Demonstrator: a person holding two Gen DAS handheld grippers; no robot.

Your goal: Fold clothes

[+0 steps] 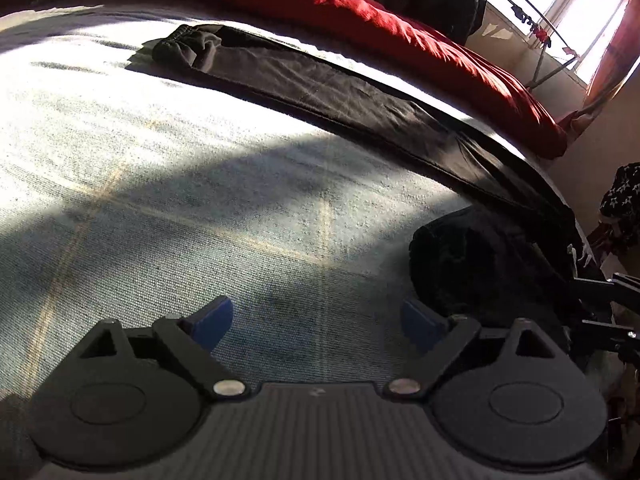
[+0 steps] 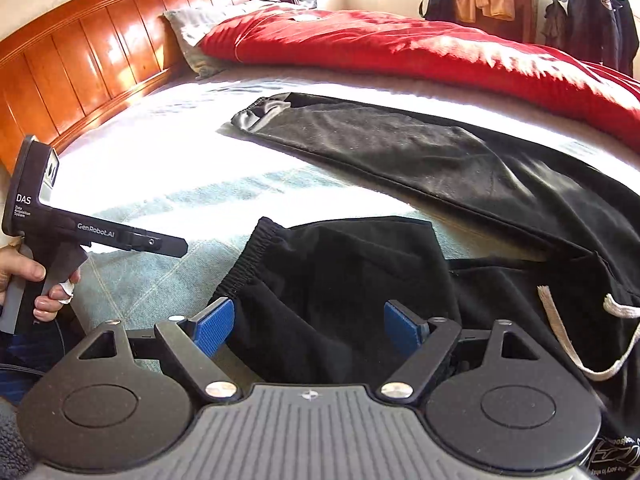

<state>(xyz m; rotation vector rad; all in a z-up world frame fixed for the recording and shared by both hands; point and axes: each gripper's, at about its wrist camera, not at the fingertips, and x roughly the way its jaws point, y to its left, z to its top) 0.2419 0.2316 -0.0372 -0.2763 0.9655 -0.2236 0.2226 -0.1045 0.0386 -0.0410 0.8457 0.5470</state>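
Fingers of the left gripper [image 1: 316, 326] stand spread over bare bedsheet [image 1: 200, 184], holding nothing. The right gripper [image 2: 308, 330] gapes too, straddling the bunched cuff of the black trousers [image 2: 400, 160], likely lining up a fold.

The left gripper [image 2: 100, 232], seen from the right wrist, bears white lettering: "DAS" on its rear block, with small print beneath that seems to read "Data Acquisition System", and "GenRobot.AI" along its bar. White print on the black trousers [image 2: 612, 460] at the lower right is upside down and unreadable.
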